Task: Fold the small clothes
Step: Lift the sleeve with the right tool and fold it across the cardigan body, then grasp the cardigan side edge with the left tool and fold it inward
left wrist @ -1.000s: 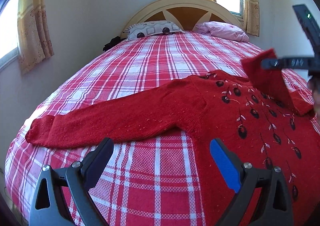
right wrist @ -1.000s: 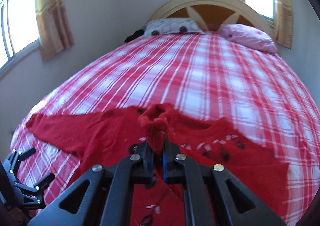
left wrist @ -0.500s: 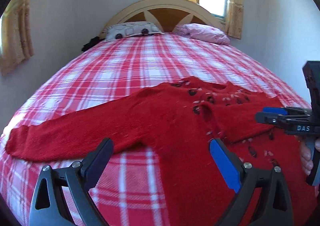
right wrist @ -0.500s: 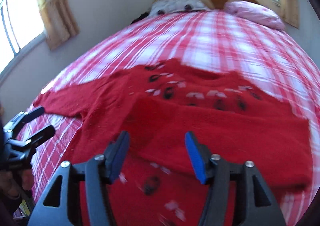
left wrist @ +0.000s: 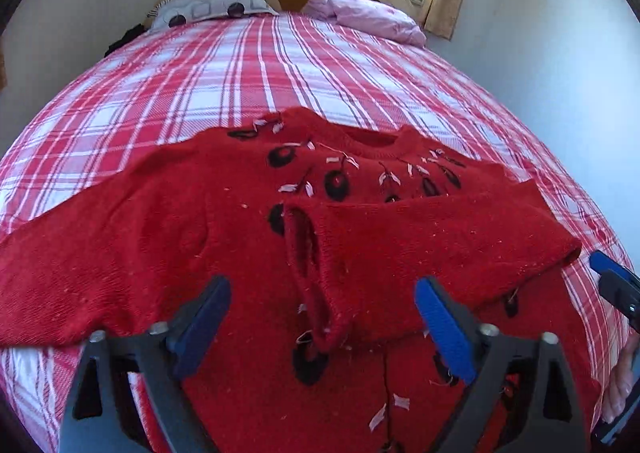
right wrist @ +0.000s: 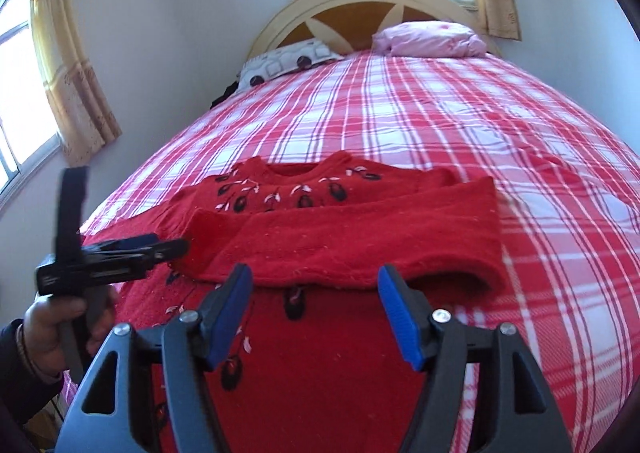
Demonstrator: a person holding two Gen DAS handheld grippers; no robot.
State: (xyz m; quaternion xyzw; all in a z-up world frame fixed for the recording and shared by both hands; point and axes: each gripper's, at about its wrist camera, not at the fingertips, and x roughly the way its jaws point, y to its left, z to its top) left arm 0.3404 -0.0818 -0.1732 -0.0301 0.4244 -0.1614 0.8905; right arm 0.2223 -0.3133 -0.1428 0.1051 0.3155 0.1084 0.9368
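Both tools, left (left wrist: 322, 323) and right (right wrist: 316, 311), apart and empty over red sweater (left wrist: 248, 253); folded sleeve (right wrist: 352, 241) perhaps loose, liable to snag and unfold.

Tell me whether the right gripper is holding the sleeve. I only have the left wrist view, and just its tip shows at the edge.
Observer: No. The right gripper is open; its jaws have just been opening and its pads press on nothing. The folded sleeve lies flat across the sweater.
Operator: Where does my left gripper sit from that side?
Observer: The left gripper has its tips right at the cuff. Its jaws have just been closing; I cannot tell whether they touch.
Operator: Anything on the wall beyond it?
Observer: A second window with a yellow curtain.
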